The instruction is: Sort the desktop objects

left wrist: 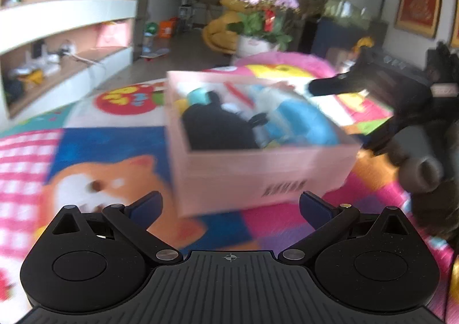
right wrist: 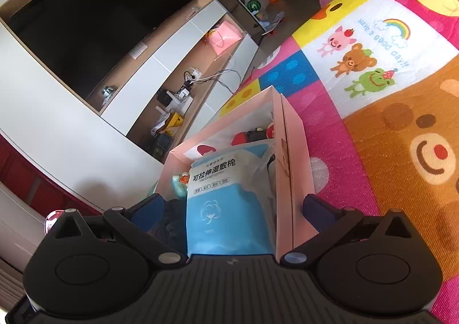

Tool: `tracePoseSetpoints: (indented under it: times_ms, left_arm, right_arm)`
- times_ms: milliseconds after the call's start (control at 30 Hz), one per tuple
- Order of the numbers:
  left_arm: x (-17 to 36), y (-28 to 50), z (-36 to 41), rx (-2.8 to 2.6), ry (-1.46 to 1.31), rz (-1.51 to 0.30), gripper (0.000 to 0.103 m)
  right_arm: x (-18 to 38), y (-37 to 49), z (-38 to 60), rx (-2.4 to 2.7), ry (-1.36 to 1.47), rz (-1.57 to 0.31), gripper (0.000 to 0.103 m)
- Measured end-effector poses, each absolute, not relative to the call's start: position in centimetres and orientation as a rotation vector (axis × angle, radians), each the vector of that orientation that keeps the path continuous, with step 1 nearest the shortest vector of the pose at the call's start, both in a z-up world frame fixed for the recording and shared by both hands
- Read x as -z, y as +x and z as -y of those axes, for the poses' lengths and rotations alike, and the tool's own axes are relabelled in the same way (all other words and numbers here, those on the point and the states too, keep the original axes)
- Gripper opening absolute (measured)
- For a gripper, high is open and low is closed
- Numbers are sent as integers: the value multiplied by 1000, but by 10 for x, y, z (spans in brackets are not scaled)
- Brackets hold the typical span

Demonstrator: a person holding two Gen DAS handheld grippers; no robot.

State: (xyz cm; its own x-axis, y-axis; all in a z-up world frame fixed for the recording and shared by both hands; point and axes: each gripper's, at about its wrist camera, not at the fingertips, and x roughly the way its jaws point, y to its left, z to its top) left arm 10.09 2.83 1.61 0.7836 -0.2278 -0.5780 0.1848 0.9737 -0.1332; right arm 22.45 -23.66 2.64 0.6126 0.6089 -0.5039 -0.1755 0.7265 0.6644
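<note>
A pink cardboard box stands on the colourful cartoon mat, just ahead of my left gripper, which is open and holds nothing. Inside the box lie a blue-and-white pouch of cotton pads, a black item and small red and teal things. My right gripper hangs over the box's near end. Its jaws stand wide on either side of the pouch and do not press on it. The left wrist view shows the right gripper reaching in from the right, blurred.
The box wall runs beside the right finger. The mat spreads to the right. A TV unit with cluttered shelves stands to the left, and a flower pot and a yellow plush toy stand beyond the mat.
</note>
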Motion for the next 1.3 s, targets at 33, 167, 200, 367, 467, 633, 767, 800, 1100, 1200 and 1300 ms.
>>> tracePoseSetpoints:
  times_ms: [33, 167, 200, 367, 467, 633, 767, 800, 1100, 1200, 1300]
  left_arm:
    - [-16, 92, -27, 183, -27, -636, 103]
    - [-10, 55, -27, 99, 47, -653, 103]
    - [-8, 49, -29, 103, 30, -669, 103]
    - [0, 18, -27, 85, 39, -683, 103]
    - [-6, 4, -28, 52, 17, -668, 103]
    - [-16, -15, -31, 32, 20, -648, 103]
    - [-17, 0, -31, 5, 25, -617, 103]
    - [-16, 7, -29, -7, 22, -610, 103]
    - [7, 48, -7, -90, 22, -685, 103]
    - [7, 47, -5, -102, 23, -682, 103]
    - [8, 47, -11, -91, -12, -691, 103]
  right_arm:
    - [-27, 220, 238, -480, 608, -795, 103]
    - [-30, 178, 242, -408, 522, -782, 103]
    - [-31, 163, 241, -389, 482, -775, 103]
    - [-19, 91, 222, -344, 259, -796, 103]
    - [-12, 53, 209, -353, 196, -800, 103]
    - [-15, 2, 198, -408, 171, -785, 103]
    - [-24, 17, 212, -335, 136, -732, 103]
    - [-23, 30, 216, -311, 134, -735, 103]
    - [-2, 85, 193, -208, -104, -760, 103]
    - [3, 81, 198, -205, -55, -731, 103]
    - [5, 75, 197, -187, -48, -705, 103]
